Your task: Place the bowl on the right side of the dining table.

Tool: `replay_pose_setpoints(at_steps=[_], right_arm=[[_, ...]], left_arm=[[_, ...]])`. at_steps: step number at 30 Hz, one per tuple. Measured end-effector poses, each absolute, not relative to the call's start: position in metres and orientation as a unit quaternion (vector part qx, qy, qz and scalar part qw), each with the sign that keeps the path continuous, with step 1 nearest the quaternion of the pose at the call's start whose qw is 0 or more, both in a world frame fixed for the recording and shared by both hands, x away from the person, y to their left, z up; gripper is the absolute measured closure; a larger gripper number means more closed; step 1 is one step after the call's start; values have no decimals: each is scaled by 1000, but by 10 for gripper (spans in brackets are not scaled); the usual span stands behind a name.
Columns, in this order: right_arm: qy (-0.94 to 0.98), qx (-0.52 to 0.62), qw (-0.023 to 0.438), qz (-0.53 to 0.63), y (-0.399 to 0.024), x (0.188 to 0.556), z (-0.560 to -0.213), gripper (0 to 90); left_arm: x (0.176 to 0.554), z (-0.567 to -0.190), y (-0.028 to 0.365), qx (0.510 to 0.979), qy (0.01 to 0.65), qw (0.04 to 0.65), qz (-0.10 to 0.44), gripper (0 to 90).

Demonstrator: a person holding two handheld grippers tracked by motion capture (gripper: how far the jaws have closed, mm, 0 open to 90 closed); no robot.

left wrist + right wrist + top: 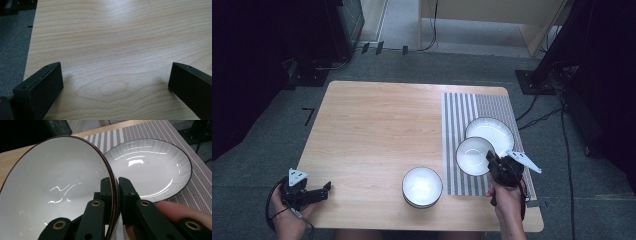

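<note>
The right tool (116,187) is clenched on the rim of the glazed white ceramic bowl with a dark edge (57,187), tilted above the striped grey placemat (457,107) beside the white ribbed plate (150,165). Stiff, slick, breakable: the thin rim pinch looks slip-prone. The left tool (115,82) rests released over the wooden surface (112,37).

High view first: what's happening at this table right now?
A person works with a gripper in each hand. The right gripper is shut on the rim of a white bowl, held tilted over the striped mat and partly in front of a white plate lying there. The left gripper rests open at the near left of the wooden table, with nothing between its jaws. Another white bowl sits near the front edge.
</note>
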State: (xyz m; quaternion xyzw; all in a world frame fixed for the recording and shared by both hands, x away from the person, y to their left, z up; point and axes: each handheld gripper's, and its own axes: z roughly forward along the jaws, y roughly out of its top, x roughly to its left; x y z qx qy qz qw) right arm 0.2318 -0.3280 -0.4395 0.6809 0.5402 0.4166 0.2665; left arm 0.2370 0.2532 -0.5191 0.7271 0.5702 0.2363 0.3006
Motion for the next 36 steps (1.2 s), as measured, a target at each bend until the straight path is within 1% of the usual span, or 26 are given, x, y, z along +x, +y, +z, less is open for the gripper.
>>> replay_pose_setpoints(at_steps=[14, 36], right_arm=[[526, 699, 253, 413, -338, 243, -446, 840], [512, 716, 269, 390, -361, 269, -444, 841]], left_arm=[[237, -519, 253, 727, 570, 300, 236, 0], [237, -519, 253, 727, 570, 300, 236, 0]])
